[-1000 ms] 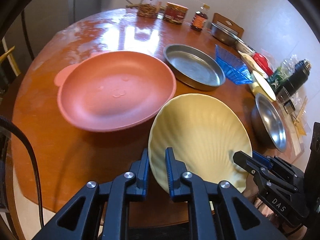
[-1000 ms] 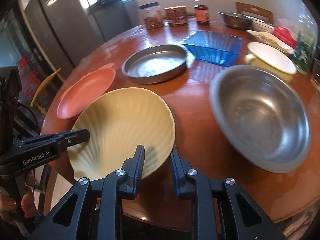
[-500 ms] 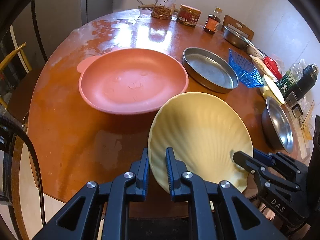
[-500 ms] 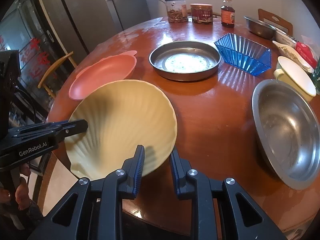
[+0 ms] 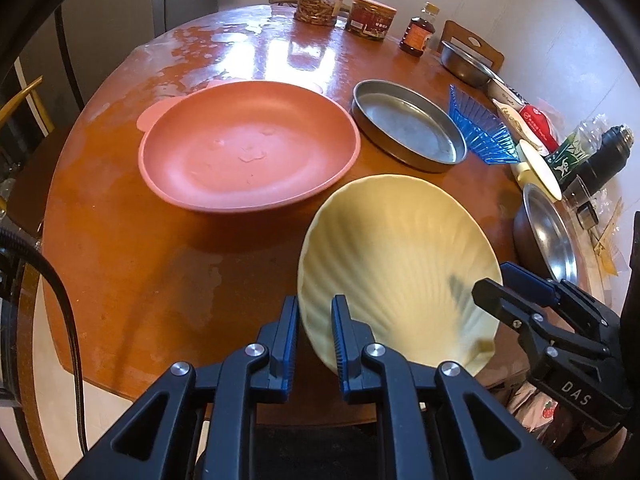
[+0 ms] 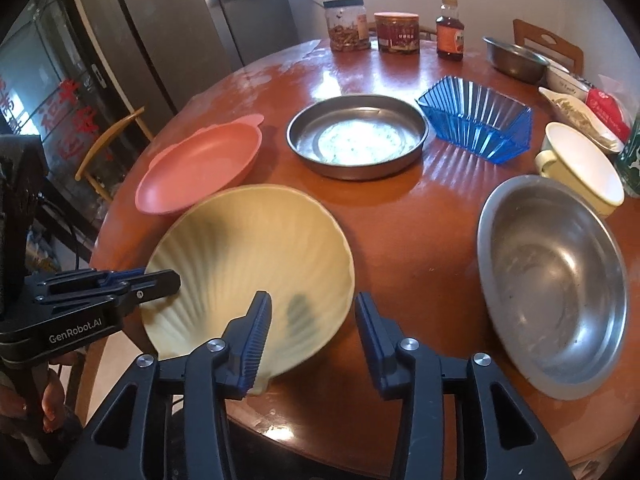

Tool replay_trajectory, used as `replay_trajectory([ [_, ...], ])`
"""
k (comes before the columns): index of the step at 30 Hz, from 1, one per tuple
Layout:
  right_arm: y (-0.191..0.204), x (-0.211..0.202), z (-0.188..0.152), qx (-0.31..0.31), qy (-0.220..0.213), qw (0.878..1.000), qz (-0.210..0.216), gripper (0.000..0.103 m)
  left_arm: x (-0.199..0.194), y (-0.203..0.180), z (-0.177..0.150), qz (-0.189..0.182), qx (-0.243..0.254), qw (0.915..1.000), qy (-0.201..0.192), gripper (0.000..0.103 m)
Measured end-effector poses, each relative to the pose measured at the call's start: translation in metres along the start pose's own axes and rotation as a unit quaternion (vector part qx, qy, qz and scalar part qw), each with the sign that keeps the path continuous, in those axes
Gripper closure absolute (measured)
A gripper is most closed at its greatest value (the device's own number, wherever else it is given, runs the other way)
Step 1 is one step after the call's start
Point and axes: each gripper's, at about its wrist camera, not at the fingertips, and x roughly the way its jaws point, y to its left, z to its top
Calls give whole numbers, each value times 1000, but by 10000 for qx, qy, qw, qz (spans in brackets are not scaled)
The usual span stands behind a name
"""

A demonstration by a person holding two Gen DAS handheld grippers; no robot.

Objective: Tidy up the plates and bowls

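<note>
The yellow shell-ribbed plate (image 5: 396,276) hangs tilted over the near edge of the round wooden table (image 5: 132,264), its rim clenched between the pads of the left gripper (image 5: 315,336). In the right wrist view the same plate (image 6: 248,264) lies just ahead and left of the right gripper (image 6: 313,332), whose jaws stand released, spread wide; the left pad sits in front of the plate's lower rim, and the right pad is clear of it, over bare tabletop.

Beyond the left jaws, ahead and slightly left, the pink plate (image 5: 248,148) rests flat on the table, its near edge just beside the yellow plate's far rim. Ahead and to the right of it lies the shallow metal pan (image 5: 408,130), and further right the blue ribbed dish (image 5: 480,132).

To the right of the right jaws sits the large steel bowl (image 6: 556,280), with the cream cup (image 6: 580,168) just behind it. At the table's far side stand two jars (image 6: 348,26) and a small bottle (image 6: 450,36), with another steel bowl (image 6: 516,58) to their right.
</note>
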Motion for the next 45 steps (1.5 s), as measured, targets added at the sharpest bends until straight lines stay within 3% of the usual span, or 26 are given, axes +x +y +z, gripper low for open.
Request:
replay_trajectory([
  [3,-2,-1,-1,48,0,10000,-49,52,-3,3,0,8,-24,10000,-6,87],
  [7,-1,-14,3,-48,-321,9992,-241,52,-17,5,-1,29,-5,9999,-151,85],
  [11,10,-26,21,-231,-542,9982,-87,52,-34,16,5,57,-118,9990,-417,59],
  [16,35,-30,60,-609,-711,9955,144,52,-45,42,20,192,-449,9969,-620,58],
  [19,48,-18,86,-723,-562,9947,458,52,-45,56,34,268,-618,9956,-658,58],
  [21,55,0,101,-779,-350,9953,450,52,-42,63,43,348,-709,9947,-655,58],
  [24,62,22,111,-828,-149,9957,379,54,-35,71,56,361,-806,9941,-634,58],
  [28,65,48,118,-737,152,9953,615,61,-26,82,67,386,-892,9936,-579,58],
  [36,68,83,126,-778,439,9953,363,64,-4,98,76,354,-1054,9929,-421,58],
  [45,62,113,124,-534,806,9931,663,84,14,98,77,161,-1019,9939,-383,61],
])
